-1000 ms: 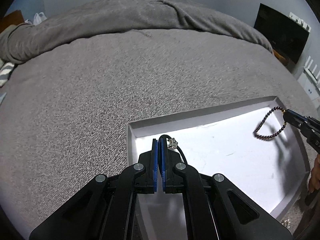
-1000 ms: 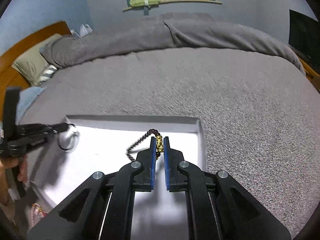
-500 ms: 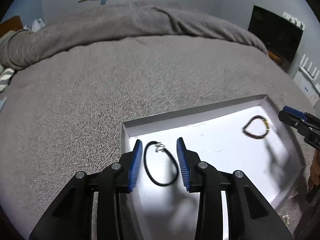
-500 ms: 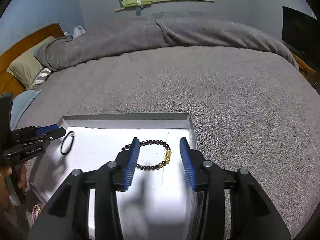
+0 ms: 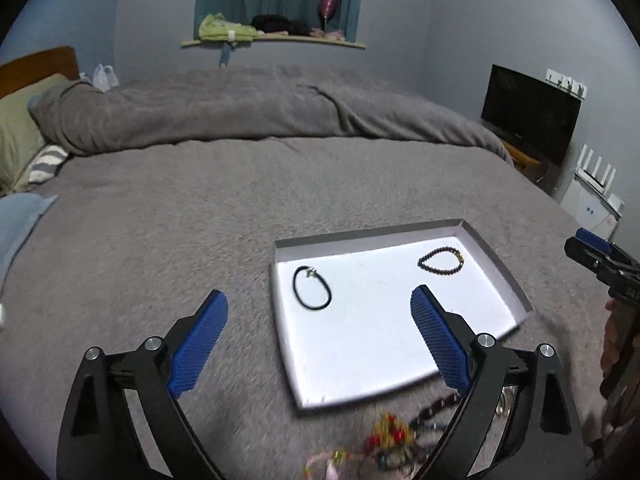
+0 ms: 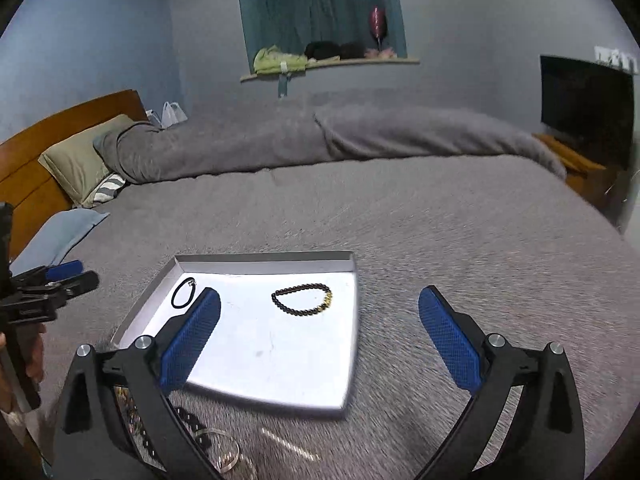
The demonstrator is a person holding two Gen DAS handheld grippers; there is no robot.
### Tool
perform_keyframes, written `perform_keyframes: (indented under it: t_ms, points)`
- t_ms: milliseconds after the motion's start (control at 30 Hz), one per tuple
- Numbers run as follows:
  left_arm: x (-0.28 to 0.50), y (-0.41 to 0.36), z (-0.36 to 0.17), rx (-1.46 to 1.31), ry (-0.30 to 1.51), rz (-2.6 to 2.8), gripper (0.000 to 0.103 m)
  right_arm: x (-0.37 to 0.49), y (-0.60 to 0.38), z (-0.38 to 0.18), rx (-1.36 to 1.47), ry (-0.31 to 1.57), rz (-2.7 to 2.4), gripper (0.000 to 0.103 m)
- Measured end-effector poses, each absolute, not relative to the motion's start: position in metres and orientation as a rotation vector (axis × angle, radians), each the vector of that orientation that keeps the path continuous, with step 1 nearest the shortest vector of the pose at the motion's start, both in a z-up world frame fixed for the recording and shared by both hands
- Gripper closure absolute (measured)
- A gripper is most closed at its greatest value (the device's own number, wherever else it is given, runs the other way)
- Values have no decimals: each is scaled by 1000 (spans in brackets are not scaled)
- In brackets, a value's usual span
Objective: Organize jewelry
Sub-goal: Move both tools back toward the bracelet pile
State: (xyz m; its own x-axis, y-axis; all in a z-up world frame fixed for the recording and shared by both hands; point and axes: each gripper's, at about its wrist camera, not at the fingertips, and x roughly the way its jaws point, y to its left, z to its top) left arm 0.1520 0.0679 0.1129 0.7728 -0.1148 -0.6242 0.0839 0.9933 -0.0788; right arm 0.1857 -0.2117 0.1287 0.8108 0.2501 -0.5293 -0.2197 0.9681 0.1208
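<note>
I am holding my left gripper (image 5: 318, 308) with its fingers spread wide and nothing between them, and my right gripper (image 6: 320, 306) is likewise gaping and carrying nothing. Nearest to me, a tangle of loose jewelry (image 5: 394, 438) is lying on the grey bedspread (image 5: 180, 208), just in front of the near edge of the white tray (image 5: 496, 268) and partly behind my left claw's right finger. Beyond the left claw's tips, the black cord bracelet (image 5: 312, 289) is lying flat in the tray's far left corner. Ahead of the right claw, the dark beaded bracelet (image 6: 302, 299) with its gold beads is resting in the tray's far right part, well apart from the cord one. A second ago each claw was pinching its bracelet above the tray; half a second ago both had let go and were straddling them. Now both claws are sitting farther back and higher, with the bracelets staying where they were dropped.
</note>
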Motion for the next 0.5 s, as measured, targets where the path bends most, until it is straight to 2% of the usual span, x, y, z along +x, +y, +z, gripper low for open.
perform_keyframes:
  t_ms: [500]
  points:
    - [67, 75, 75, 11, 718, -35, 9, 120, -240, 105, 16, 608, 213, 5]
